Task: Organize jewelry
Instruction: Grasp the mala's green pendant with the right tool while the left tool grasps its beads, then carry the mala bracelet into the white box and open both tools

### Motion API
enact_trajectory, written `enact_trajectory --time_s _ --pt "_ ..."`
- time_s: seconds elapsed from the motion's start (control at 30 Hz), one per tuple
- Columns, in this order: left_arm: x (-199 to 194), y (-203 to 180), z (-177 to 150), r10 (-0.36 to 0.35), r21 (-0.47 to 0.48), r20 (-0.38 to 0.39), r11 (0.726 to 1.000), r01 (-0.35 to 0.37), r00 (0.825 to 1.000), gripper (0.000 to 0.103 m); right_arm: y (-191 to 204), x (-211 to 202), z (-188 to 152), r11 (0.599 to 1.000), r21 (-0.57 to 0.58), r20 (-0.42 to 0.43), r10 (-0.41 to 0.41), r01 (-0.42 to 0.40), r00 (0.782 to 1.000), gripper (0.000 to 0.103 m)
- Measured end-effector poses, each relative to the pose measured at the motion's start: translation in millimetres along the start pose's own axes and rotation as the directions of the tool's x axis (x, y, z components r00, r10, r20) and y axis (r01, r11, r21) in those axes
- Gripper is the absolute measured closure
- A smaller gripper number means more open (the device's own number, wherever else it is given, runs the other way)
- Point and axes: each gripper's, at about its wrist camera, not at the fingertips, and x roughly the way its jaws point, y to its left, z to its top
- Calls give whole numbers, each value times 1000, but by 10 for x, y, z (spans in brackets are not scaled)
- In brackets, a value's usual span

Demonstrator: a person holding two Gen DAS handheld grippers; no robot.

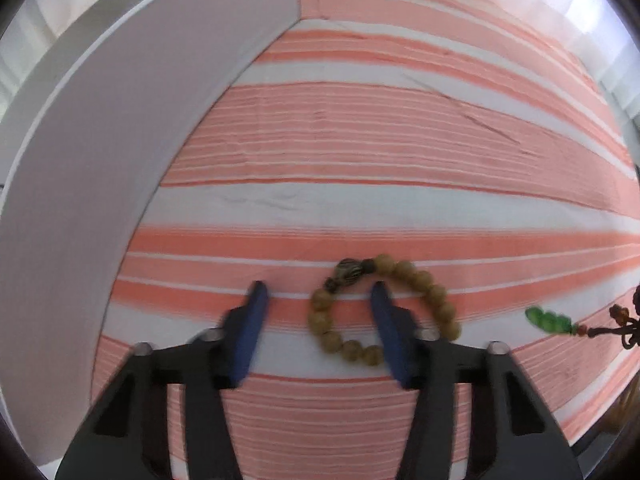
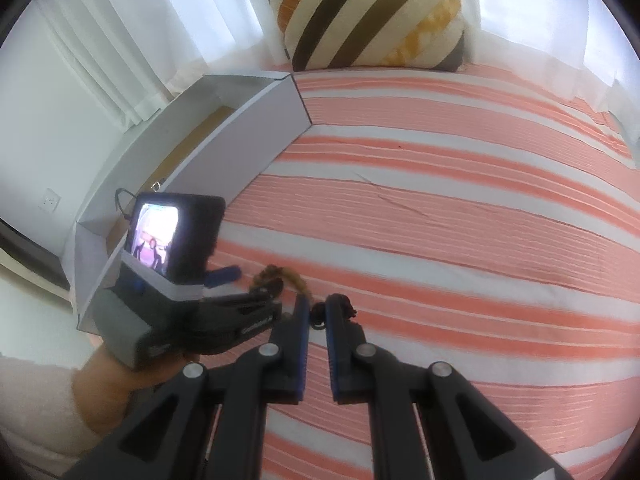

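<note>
Bracelet (image 1: 384,308) of tan wooden beads with one dark striped bead lies flat on the striped sheet (image 1: 360,140), per left wrist view. Left gripper (image 1: 320,292) jaws spread wide; its right finger sits over the bracelet loop, tip inside the ring, left finger on bare sheet outside it. Contact with the beads: cannot tell. Green bead charm (image 1: 546,320) on a dark red knotted cord lies at the right edge, apart from the bracelet. White box (image 1: 120,120) wall fills the left side; interior not visible from here.

Right wrist view: right gripper (image 2: 317,304) jaws nearly together, narrow gap, a dark cord knot (image 2: 318,312) between the tips. Pinched or just between them: cannot tell. Left gripper body with its lit screen sits left of it, bracelet beads partly hidden behind, blurred. White box is open; brownish floor visible, a small dark wire-like item (image 2: 122,200) near its close end, too unclear to identify. Striped pillow (image 2: 372,12) beyond the box.
</note>
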Motion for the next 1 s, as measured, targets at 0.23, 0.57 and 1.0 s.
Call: enact_trajectory --time_s 0.23,0.57,1.0 --pt "-155 63 5 -102 -28 -44 994 101 994 94 -22 -139 42 1000 -3 1 -5 5 1000 95" --pt "-1064 410 23 -234 -70 21 969 235 972 95 102 -277 249 1000 -21 18 23 -23 1000 95" --pt "-2216 1111 -125 -248 -167 130 949 268 960 94 793 -404 671 982 -162 -14 99 -100 995 95"
